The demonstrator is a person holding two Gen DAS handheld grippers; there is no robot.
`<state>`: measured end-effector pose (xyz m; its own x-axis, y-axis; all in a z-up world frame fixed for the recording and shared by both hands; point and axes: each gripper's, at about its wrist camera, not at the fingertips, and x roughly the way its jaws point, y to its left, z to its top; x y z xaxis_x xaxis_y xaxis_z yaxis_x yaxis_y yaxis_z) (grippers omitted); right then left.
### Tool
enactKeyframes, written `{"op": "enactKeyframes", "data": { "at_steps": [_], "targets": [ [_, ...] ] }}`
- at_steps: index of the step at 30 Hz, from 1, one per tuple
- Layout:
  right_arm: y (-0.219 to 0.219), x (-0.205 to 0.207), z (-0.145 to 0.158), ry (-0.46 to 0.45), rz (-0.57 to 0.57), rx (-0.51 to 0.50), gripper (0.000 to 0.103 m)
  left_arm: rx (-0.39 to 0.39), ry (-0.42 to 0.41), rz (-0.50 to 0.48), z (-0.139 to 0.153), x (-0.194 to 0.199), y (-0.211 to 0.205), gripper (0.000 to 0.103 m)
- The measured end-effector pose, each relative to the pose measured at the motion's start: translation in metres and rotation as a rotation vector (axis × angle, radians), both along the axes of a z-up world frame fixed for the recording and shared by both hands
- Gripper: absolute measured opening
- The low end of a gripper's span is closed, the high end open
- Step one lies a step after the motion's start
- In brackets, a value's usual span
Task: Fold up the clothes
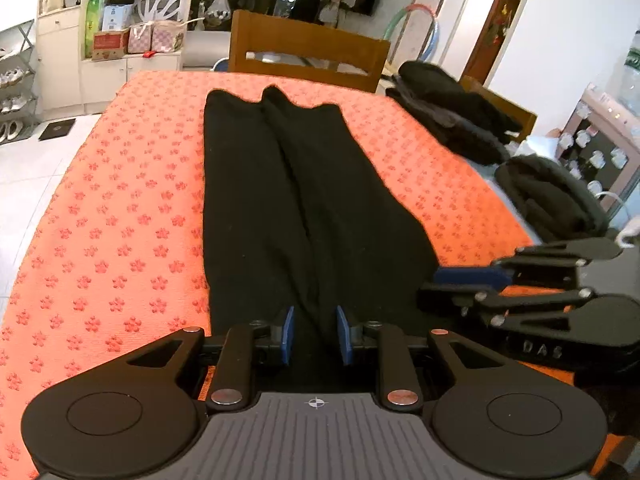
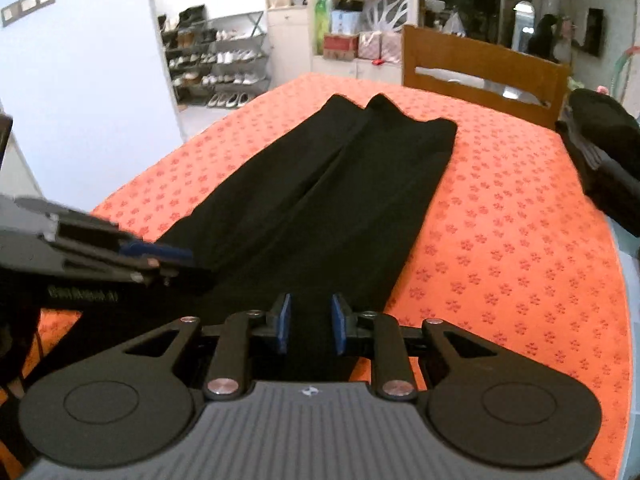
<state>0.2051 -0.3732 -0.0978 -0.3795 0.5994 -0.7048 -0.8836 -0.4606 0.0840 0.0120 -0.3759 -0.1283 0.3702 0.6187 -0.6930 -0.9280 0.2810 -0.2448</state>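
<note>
Black trousers [image 1: 280, 200] [image 2: 320, 200] lie lengthwise on a table covered with an orange flowered cloth [image 1: 120, 220] [image 2: 500, 240], legs pointing away. My left gripper [image 1: 316, 332] is at their near end. Its blue pads stand a little apart, and a raised fold of the black cloth fills the gap between them. My right gripper [image 2: 310, 324] is at the same end further right, with black cloth between its narrow-set pads too. In each view the other gripper [image 1: 436, 280] [image 2: 176, 260] shows from the side, pinching the trousers' outer edge. The near hem is hidden under the grippers.
Two heaps of dark clothes [image 1: 452, 112] [image 1: 552, 196] [image 2: 600, 152] sit along the table's right side. A wooden chair back [image 1: 304, 52] [image 2: 480, 64] stands at the far edge. On the left, past the table's edge, are white floor tiles [image 1: 32, 160] and a shoe rack [image 2: 216, 60].
</note>
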Motion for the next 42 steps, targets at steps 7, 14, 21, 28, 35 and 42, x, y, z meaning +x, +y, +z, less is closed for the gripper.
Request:
{"op": "enactKeyframes", "data": {
  "at_steps": [7,14,21,28,35,42],
  "targets": [
    [-0.037,0.012,0.023,0.018,0.089,0.054,0.029,0.093,0.054,-0.107,0.031,-0.024,-0.045,0.034],
    [-0.104,0.021,0.041,-0.003,0.192,0.115,0.034,0.105,0.115,-0.224,0.039,-0.04,-0.109,0.037],
    [-0.151,-0.003,0.035,0.043,0.248,0.133,0.034,0.095,0.144,-0.295,0.03,-0.043,-0.146,0.044],
    [-0.17,-0.03,0.002,-0.064,0.286,0.109,0.032,0.109,0.191,-0.409,0.027,-0.046,-0.165,0.058],
    [-0.197,-0.011,0.028,-0.113,0.321,0.167,0.036,0.116,0.22,-0.482,0.018,-0.048,-0.175,0.06],
    [-0.217,-0.01,0.014,-0.297,0.46,0.203,0.048,0.165,0.247,-0.551,0.016,-0.039,-0.179,0.068]
  ]
}}
